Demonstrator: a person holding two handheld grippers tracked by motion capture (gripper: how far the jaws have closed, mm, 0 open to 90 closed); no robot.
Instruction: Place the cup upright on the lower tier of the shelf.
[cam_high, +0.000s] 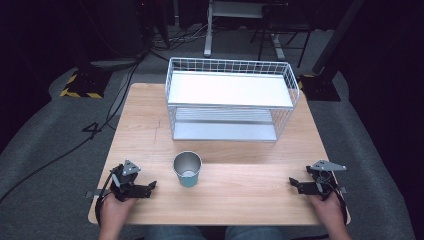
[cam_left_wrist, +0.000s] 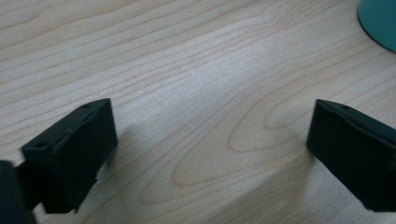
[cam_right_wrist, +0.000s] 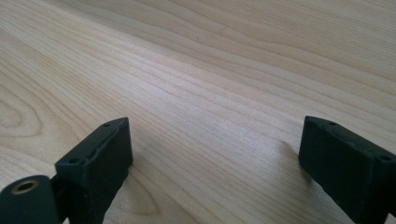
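A teal cup (cam_high: 187, 169) with a metallic inside stands upright near the front middle of the wooden table (cam_high: 150, 125). My left gripper (cam_high: 151, 186) rests low on the table to the cup's left, held by a hand, jaws wide apart with bare wood between them (cam_left_wrist: 210, 140). The cup's teal edge (cam_left_wrist: 380, 21) peeks in at the top right of the left gripper view. My right gripper (cam_high: 292, 183) sits near the table's front right, also open over bare wood (cam_right_wrist: 215, 154).
A white wire rack (cam_high: 230, 97) with two white shelves stands at the back middle of the table. Cables, stands and a hazard-striped base (cam_high: 80, 87) lie on the grey floor beyond the table.
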